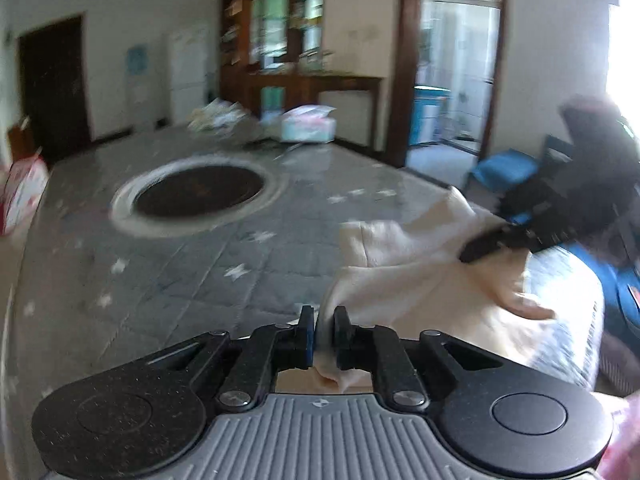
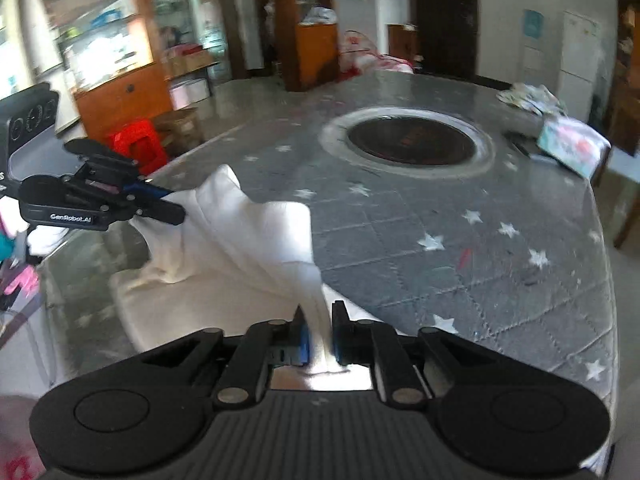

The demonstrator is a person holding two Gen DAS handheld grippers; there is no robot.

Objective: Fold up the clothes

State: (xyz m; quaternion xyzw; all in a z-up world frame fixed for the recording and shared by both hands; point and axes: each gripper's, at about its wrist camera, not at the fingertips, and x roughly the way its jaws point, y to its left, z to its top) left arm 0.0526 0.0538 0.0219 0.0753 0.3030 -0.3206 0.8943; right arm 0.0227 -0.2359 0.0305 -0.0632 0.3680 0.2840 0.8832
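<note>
Cream garment (image 1: 420, 280) lifted at the near edge of a grey star-patterned table cover (image 1: 180, 260), stretched between the two grippers. Left gripper (image 1: 324, 334): jaws narrowly apart with a cloth corner pinched between the pads. Right gripper (image 2: 318, 330): likewise clamped on the opposite corner. Dark round inset (image 2: 412, 140) lies beyond; tissue box (image 1: 308, 126) at the far edge

A lived-in home's dining room: a round surface (image 2: 440, 240) under a grey star-print quilted cover with a dark centre hotplate (image 2: 410, 140), wooden glass-fronted cabinets (image 1: 276, 28) at 12 o'clock, a white fridge (image 1: 186, 68), tissue box (image 1: 308, 124), red plastic stool (image 2: 138, 144).
</note>
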